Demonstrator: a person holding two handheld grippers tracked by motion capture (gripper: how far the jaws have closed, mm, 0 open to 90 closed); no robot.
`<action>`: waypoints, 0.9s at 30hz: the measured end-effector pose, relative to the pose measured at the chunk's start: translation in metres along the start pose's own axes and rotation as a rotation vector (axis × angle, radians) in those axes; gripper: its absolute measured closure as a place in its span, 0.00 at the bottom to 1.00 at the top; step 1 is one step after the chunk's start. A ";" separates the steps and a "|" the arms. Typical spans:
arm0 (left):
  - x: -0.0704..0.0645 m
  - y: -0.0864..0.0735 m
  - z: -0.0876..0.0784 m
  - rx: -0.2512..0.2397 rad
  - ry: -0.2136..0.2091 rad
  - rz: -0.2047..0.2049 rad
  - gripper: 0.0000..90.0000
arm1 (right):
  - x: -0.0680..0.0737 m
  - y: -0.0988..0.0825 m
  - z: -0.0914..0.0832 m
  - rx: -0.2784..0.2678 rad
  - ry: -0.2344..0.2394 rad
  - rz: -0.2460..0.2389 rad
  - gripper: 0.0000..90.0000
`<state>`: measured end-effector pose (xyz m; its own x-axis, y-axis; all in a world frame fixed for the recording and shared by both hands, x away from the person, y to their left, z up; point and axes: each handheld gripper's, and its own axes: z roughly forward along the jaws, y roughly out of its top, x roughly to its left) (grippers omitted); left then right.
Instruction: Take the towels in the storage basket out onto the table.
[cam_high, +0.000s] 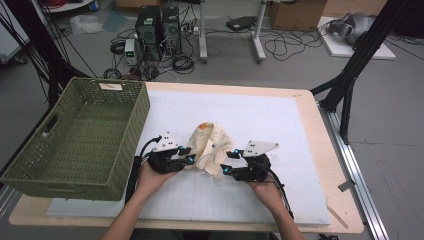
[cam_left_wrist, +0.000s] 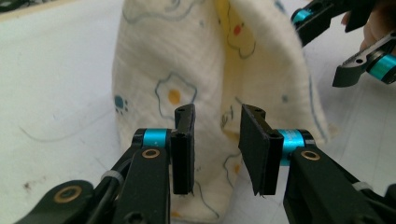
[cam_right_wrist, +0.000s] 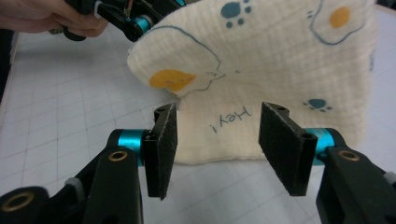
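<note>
With the crumpled cloth (cam_high: 210, 147) lying on the table right of the basket (cam_high: 75, 137), my left gripper (cam_left_wrist: 217, 140) and right gripper (cam_right_wrist: 217, 149) stand half-open at its edges, gripping nothing, so I must next pinch them.

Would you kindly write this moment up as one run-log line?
item: printed cloth, bunched on white mat | left gripper: open, at cloth | right gripper: open, at cloth edge | green basket: left of mat

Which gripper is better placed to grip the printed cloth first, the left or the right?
Probably the left. In its own view the left gripper has a fold of the cloth between narrowly parted jaws. The right gripper faces the cloth's edge, jaws standing wider, pads not on the fabric.
</note>
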<state>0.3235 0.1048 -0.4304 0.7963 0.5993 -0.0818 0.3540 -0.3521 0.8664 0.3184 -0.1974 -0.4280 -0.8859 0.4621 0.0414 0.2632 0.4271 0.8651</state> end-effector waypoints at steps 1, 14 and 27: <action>0.000 -0.001 0.002 0.032 -0.003 0.007 0.74 | 0.000 0.000 0.003 0.006 0.003 -0.003 0.53; 0.001 -0.009 0.016 0.172 -0.018 0.011 0.76 | 0.002 -0.003 0.029 0.086 0.040 -0.010 0.59; -0.002 -0.009 0.018 0.179 -0.010 0.043 0.97 | 0.003 -0.003 0.041 0.176 0.072 -0.040 0.94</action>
<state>0.3278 0.0933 -0.4468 0.8169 0.5744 -0.0524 0.4007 -0.4998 0.7679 0.3304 -0.1655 -0.4506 -0.9203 0.3880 0.0502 0.2849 0.5764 0.7659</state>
